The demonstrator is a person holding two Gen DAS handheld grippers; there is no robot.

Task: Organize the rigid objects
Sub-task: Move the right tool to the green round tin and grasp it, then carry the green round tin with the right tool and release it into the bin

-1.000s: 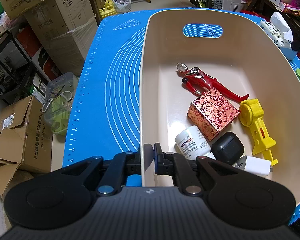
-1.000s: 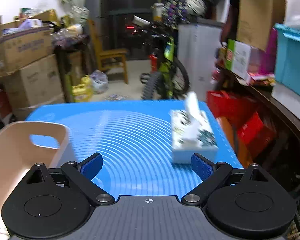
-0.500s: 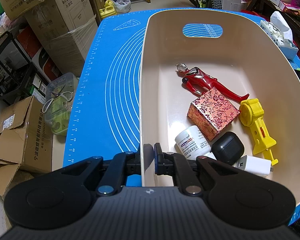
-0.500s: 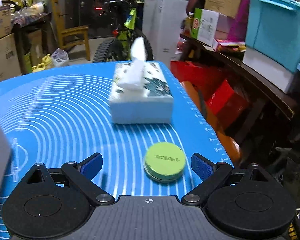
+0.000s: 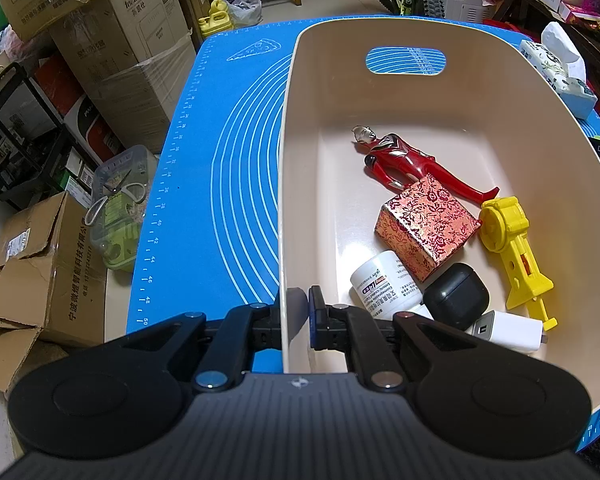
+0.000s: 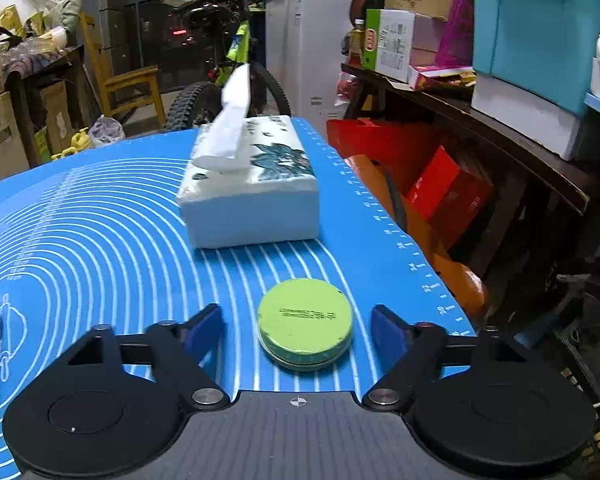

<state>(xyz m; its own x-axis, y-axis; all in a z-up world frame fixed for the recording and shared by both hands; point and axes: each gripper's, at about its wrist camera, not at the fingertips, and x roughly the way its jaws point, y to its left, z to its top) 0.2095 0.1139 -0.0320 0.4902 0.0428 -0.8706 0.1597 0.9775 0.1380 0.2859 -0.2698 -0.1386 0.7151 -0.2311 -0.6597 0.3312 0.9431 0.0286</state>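
The green tin (image 6: 305, 334) on the blue mat (image 6: 100, 240) is being straddled by the right gripper (image 6: 298, 330), jaws just closing, pads not yet touching. The bin (image 5: 290, 208) rim is being pinched by the left gripper (image 5: 298, 310). Next, judged: tin squeezed, lifted, carried into bin.

Glossy plastic bin (image 5: 380, 92), smooth blue mat (image 6: 100, 232), perhaps metal green tin (image 6: 305, 314)

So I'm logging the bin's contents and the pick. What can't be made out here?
- Left wrist view: the white charger and white jar are partly hidden behind the left tool.
- Left wrist view: the jar's label is too small to read.
- Right wrist view: the green tin has tiny upside-down lettering; the right tool straddles it, with gaps either side.
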